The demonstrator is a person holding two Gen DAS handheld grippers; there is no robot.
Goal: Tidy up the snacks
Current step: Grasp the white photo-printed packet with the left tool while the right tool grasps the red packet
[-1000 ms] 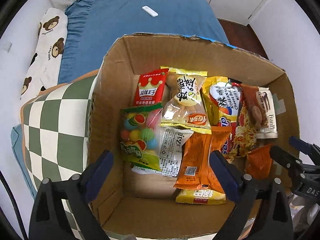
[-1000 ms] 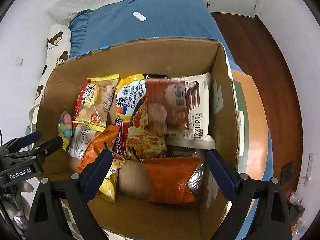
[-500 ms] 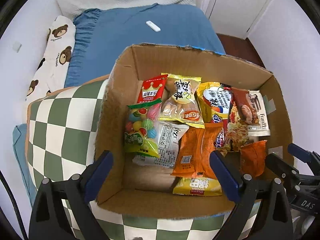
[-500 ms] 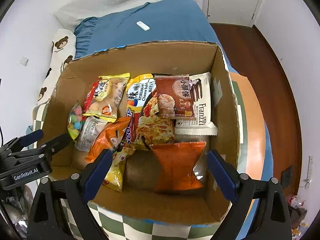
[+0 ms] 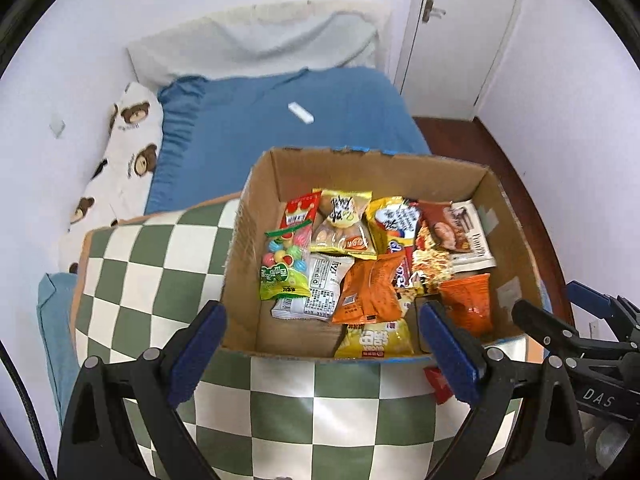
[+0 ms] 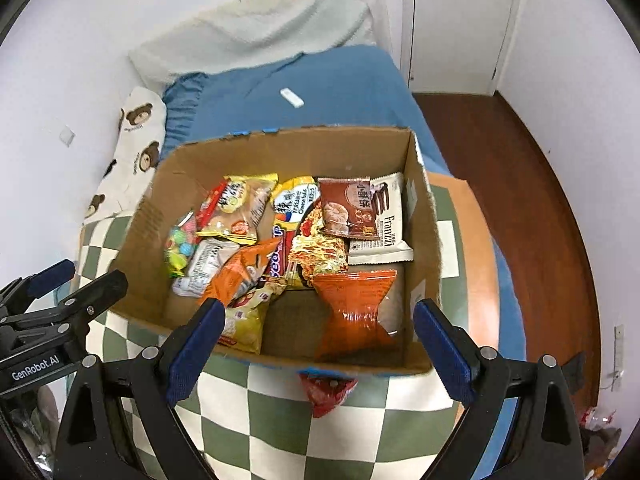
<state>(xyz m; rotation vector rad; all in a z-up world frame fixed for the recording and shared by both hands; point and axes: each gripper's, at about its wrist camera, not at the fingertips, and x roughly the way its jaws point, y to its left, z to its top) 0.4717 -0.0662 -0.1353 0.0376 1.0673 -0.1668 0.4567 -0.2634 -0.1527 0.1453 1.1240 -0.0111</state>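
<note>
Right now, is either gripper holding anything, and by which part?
Nothing is held. The left gripper and right gripper both hang open above the cardboard box, jaws empty.

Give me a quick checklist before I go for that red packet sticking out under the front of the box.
1. Right claw open and empty: ok, its jaws stand wide apart.
2. Left claw open and empty: ok.
3. Red packet visible: ok, it lies on the checkered cushion at the cardboard box's front edge.
4. Packet free to pull: cannot tell, its upper part is hidden under the box.
5. Space in the box: ok, bare floor shows beside the orange packet.
6. Left claw out of the right claw's path: ok, it sits off to the side.
</note>
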